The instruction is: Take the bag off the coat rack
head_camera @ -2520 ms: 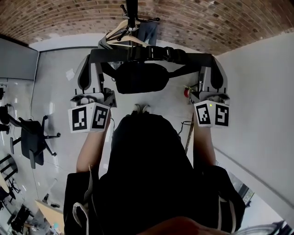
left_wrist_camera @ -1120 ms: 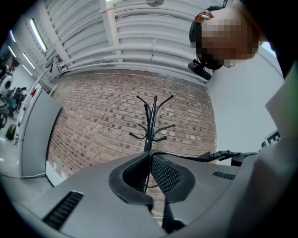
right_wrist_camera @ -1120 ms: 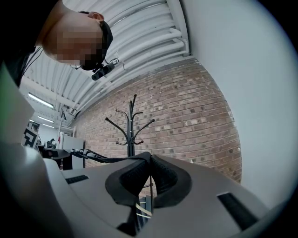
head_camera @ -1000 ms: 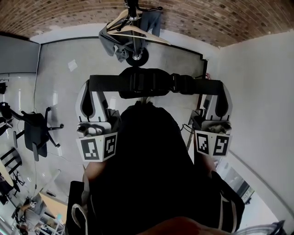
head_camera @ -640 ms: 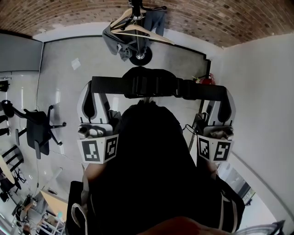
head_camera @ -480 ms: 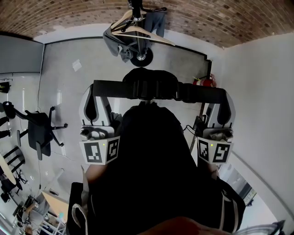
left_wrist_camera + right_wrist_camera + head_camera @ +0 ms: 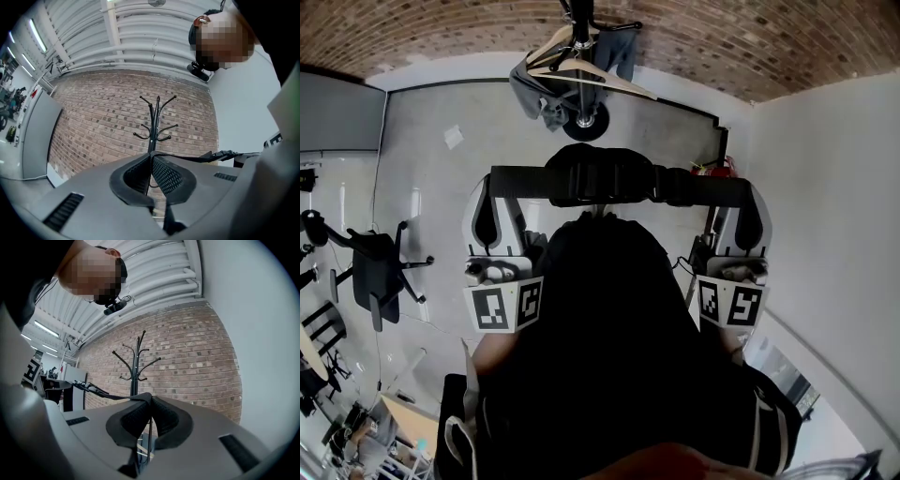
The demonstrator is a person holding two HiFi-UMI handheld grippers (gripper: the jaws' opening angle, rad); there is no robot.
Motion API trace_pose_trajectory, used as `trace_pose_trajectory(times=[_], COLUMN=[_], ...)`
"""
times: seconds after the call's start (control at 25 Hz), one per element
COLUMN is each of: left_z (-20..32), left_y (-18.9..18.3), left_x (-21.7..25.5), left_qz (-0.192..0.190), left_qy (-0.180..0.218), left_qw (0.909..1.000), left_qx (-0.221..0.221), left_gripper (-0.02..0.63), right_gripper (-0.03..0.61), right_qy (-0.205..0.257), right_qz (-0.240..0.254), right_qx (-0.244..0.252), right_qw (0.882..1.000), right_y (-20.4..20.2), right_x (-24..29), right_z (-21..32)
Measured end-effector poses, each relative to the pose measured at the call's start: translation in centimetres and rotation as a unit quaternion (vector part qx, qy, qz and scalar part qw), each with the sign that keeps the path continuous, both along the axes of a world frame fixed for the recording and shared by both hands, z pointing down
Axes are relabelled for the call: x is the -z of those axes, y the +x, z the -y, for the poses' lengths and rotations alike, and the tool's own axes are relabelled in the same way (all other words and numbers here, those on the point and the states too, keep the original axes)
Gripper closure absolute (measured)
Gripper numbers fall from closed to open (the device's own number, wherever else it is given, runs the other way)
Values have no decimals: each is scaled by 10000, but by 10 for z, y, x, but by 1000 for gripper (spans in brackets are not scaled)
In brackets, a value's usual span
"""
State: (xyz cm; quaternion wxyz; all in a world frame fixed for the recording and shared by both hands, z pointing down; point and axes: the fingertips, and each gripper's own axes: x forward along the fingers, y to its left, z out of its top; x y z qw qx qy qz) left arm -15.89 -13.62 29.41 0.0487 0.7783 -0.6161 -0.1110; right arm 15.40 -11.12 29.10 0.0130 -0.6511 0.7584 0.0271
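Observation:
The black bag (image 7: 600, 173) hangs free of the coat rack (image 7: 581, 37), its strap (image 7: 525, 178) stretched level between my two grippers in front of my body. My left gripper (image 7: 494, 180) is shut on the strap's left end, and my right gripper (image 7: 756, 192) is shut on its right end. In the left gripper view the pads (image 7: 151, 157) pinch the strap (image 7: 187, 159), which runs off to the right, with the coat rack (image 7: 154, 122) standing beyond. In the right gripper view the jaws (image 7: 150, 401) clamp the strap (image 7: 101, 392), and the bare rack (image 7: 136, 362) stands against the brick wall.
Wooden hangers (image 7: 581, 70) and a grey garment (image 7: 530, 94) stay on the rack. An office chair (image 7: 375, 277) stands at the left. A white wall (image 7: 825, 187) runs close along the right, with a red object (image 7: 712, 170) at its foot.
The bag has come away from the rack and moved back toward my body with both grippers. Over the last second they have barely shifted.

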Motion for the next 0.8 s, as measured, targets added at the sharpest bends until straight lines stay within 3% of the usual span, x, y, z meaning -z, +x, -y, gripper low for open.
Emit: trace_pose_trajectory(times=[0.36, 0.8], left_z=[2, 0], left_y=[-3, 2], left_x=[4, 7], left_qz=[-59, -31], left_qy=[87, 172], left_qw=[9999, 9995], left_qx=[119, 252], left_gripper=[591, 591], right_gripper=[557, 557], right_qy=[-146, 35], right_qz=[346, 177], right_qx=[177, 306], right_qw=[9991, 9994], right_y=[0, 5], right_x=[-5, -1], right_z=[14, 18])
